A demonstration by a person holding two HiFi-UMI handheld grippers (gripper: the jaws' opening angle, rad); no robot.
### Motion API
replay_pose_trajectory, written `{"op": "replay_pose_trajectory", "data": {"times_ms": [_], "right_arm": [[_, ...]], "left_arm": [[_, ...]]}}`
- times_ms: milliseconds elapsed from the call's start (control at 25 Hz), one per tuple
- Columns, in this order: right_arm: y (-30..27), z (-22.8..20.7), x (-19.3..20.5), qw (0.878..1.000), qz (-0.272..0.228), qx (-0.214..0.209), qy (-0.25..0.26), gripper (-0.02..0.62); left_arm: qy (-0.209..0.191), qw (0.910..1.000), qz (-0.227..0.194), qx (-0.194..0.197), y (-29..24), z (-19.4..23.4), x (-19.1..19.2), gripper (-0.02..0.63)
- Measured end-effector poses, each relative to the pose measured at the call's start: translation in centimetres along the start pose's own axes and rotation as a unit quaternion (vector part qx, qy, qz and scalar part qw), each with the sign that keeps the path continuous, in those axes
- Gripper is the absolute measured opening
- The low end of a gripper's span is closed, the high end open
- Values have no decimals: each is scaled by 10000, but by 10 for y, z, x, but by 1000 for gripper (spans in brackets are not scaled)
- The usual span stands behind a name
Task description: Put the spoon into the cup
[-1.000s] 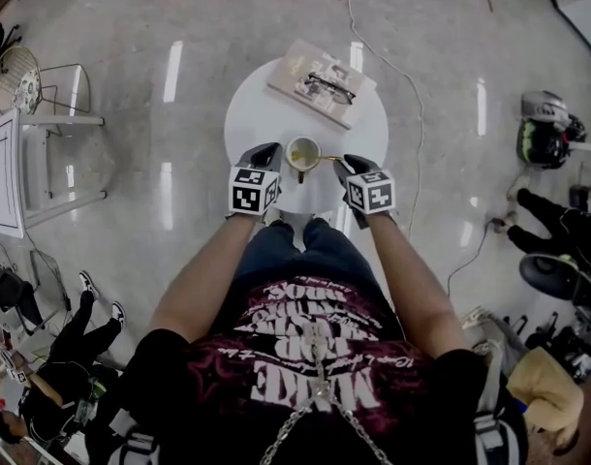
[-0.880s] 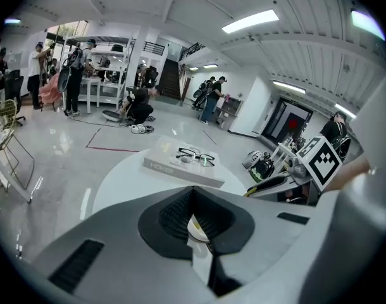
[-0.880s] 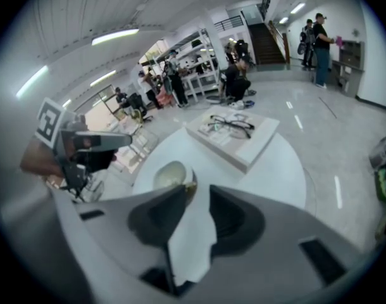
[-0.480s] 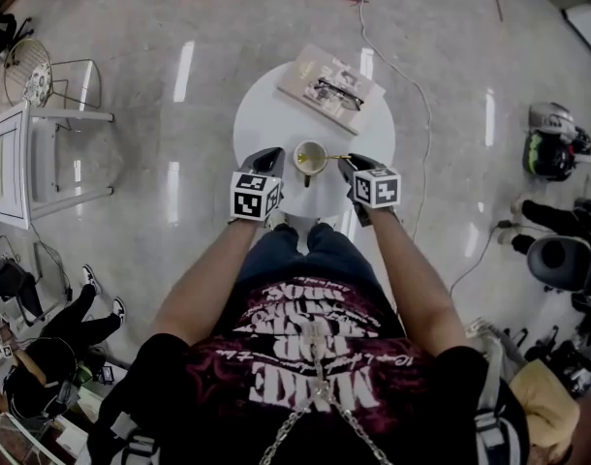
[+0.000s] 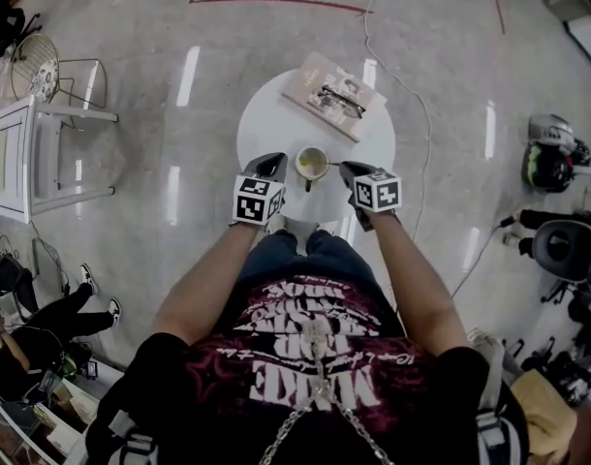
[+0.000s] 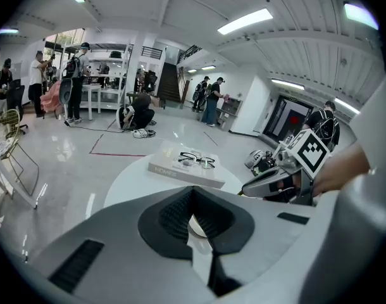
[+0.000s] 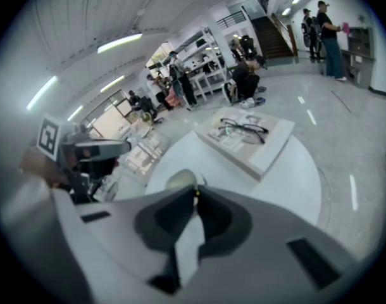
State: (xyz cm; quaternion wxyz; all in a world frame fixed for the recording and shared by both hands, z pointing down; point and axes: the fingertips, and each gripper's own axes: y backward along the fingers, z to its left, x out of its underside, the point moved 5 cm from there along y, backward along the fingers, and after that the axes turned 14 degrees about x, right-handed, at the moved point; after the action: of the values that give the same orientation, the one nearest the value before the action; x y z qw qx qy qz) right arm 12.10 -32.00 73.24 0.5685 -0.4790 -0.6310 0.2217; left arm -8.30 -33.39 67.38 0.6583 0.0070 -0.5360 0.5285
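**Small pale cup** (image 5: 311, 162): stands on the round white table (image 5: 266, 129), near the edge closest to the person, handle turned toward the person.

**Thin golden spoon** (image 5: 330, 164): one end inside the cup, handle leaning over the rim and reaching out to the right.

**Right gripper** (image 5: 348, 170): positioned just right of the cup, angled down toward it. Jaw state: just been closing, now together at the tips and clamped on the outer end of the spoon handle. Confirmed in the right gripper view by a golden speck at the closed tips.

**Left gripper** (image 5: 274, 164): positioned just left of the cup, angled down. Not possible to tell whether touching it. Jaw state: together at the tips, nothing gripped between them.

**Pale hardcover book** (image 5: 307, 76): lies flat at the far side of the table, well apart from the cup.

**Black-framed glasses** (image 5: 342, 101): rest on the book cover, arms unfolded.
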Motion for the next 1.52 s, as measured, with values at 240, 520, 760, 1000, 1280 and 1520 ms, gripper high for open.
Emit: {"op": "replay_pose_trajectory", "data": {"times_ms": [240,520,760,1000,1280,1520], "right_arm": [[17,20,-2,9992,-97,-157,342,35],[45,21,-14,9963,-303,151,785,35],[70,21,-19,9948,-395,413,848,35],[99,30,-23,9933,-558,426,923,35],[148,44,-43,9891,-1076,395,924,34],[196,50,-66,9828,-1664,324,735,35]], "left_arm": [[-58,9999,-116,53,3,-7,-6,26],[-246,9991,-352,52,17,-16,-22,25],[-695,9958,-588,92,36,-35,-42,26],[-1009,9908,-892,123,53,-54,-69,25],[-1074,9859,-1273,164,76,-71,-99,25],[-1050,9812,-1618,115,102,-87,-125,25]]}}
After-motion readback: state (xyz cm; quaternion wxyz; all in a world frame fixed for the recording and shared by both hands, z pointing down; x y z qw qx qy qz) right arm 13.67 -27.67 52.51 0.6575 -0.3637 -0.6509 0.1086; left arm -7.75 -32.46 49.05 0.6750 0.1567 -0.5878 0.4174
